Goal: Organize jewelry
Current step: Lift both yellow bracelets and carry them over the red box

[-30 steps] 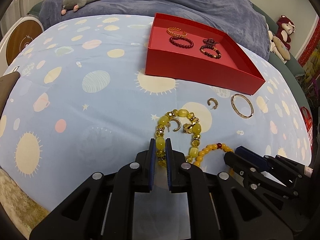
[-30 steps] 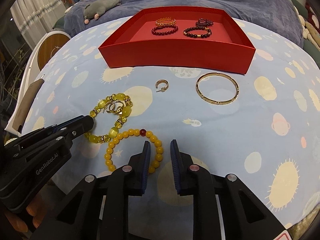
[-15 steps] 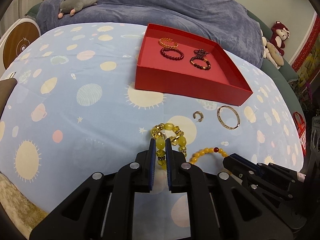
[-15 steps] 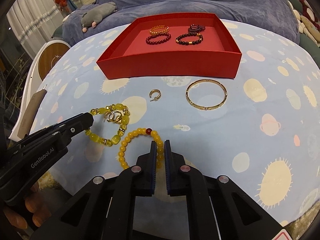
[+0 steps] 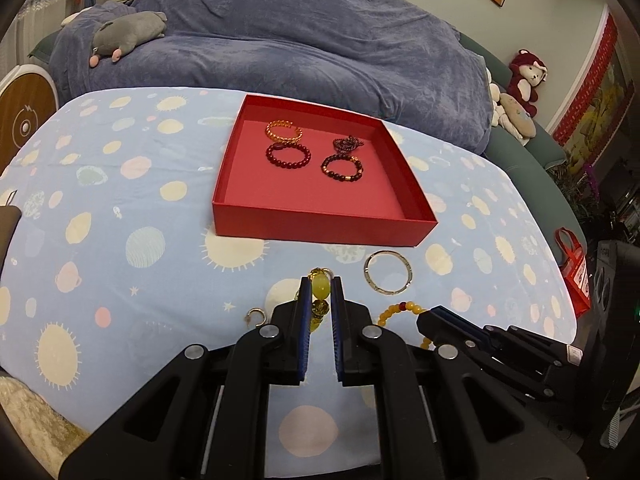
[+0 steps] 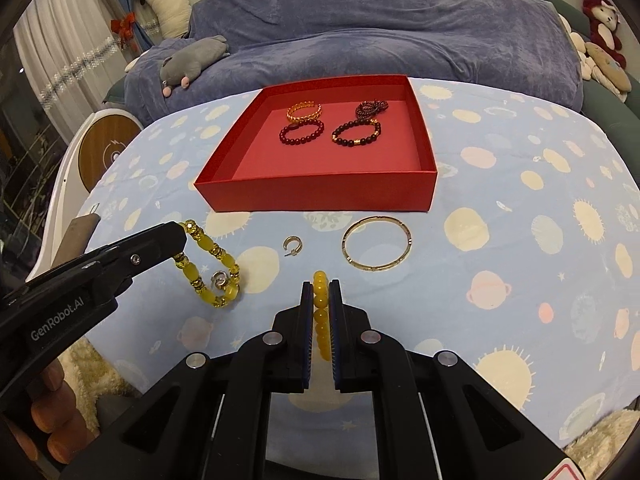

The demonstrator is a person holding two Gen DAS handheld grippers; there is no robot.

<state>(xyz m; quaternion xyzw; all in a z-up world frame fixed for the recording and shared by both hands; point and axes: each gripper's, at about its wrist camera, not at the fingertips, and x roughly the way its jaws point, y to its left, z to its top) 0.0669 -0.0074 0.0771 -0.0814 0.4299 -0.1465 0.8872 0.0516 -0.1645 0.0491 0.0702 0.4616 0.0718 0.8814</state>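
Above the planet-print surface [image 6: 520,208], both hand-held grippers clamp bracelets for the red cardboard tray [image 6: 320,196]: left hand-held gripper [image 5: 319,286] w/ chunky yellow glass-bead bracelet [image 6: 208,264], right hand-held gripper [image 6: 320,292] w/ small orange round-bead bracelet [image 6: 321,320].

1. A blue cloth [image 5: 120,208] printed with suns and planets is spread over the bench.
2. A purple-blue blanket [image 6: 400,20] is draped behind it — a grey plush animal [image 5: 128,34] is laid on top.
3. A red plush monkey [image 5: 526,76] is seen at the far right.
4. A round wooden disc [image 6: 106,152] is set at the left — white-rimmed.
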